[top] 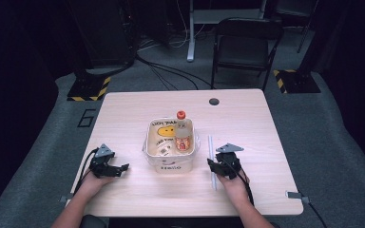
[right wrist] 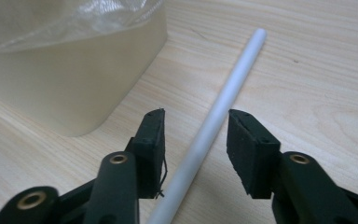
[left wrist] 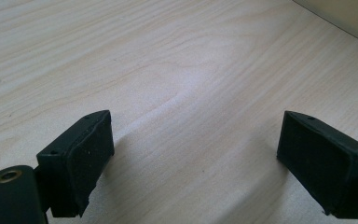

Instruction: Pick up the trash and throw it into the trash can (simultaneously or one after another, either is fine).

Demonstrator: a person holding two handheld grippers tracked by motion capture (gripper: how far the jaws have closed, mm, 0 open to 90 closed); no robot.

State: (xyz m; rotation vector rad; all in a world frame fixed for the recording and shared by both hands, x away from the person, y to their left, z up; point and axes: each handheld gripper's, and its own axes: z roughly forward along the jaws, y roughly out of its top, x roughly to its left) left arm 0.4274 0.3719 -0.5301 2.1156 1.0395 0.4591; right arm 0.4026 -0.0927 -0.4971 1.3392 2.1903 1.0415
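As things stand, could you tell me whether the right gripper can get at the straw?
Probably yes. The right gripper already has its open jaws on either side of the straw, which lies flat on the table beside the tub. Nothing sits between the pads and it.

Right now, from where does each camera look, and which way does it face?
High view: above the person's side, facing forward and down on the table; both forearms show.
Left gripper view: on the left gripper, facing bare wood between wide fingers.
Right gripper view: on the right gripper, astride the straw, beside the tub.
Shared: straw, tub.
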